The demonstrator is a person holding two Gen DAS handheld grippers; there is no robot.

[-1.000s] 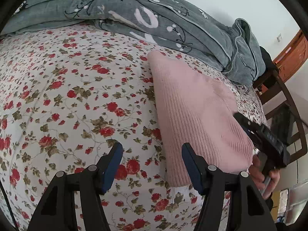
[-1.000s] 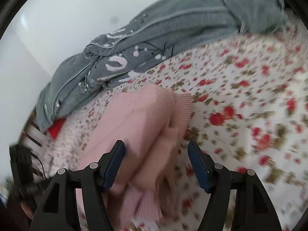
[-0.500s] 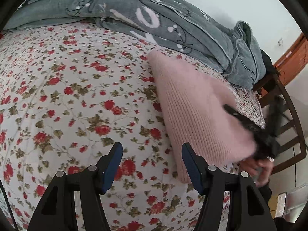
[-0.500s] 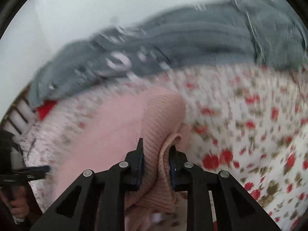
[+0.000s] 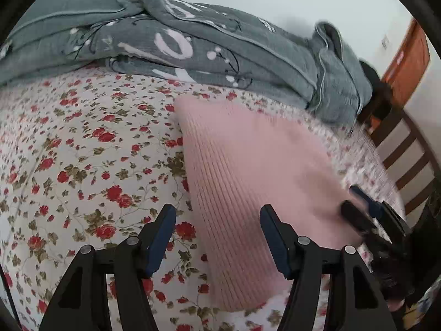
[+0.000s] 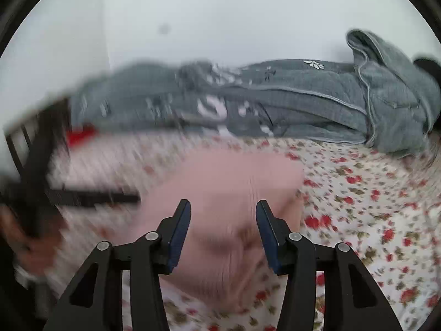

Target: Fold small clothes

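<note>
A pink ribbed knit garment [image 5: 248, 182] lies folded on the floral bedsheet [image 5: 82, 165]. My left gripper [image 5: 217, 237] is open and empty, just above the garment's near left edge. My right gripper [image 6: 223, 226] is open and empty over the garment [image 6: 228, 193], which looks blurred in the right wrist view. In the left wrist view the right gripper [image 5: 363, 212] shows at the garment's right edge, with the hand that holds it partly hidden.
A rumpled grey quilt [image 5: 193, 49] lies along the back of the bed against the white wall. A dark wooden bed frame [image 5: 408, 149] and an orange-brown door [image 5: 408, 58] stand at the right. A red item [image 6: 80, 135] lies near the frame.
My right gripper shut on a fold of the pink garment half a second ago and has now opened and let it go. The left gripper has stayed open.
</note>
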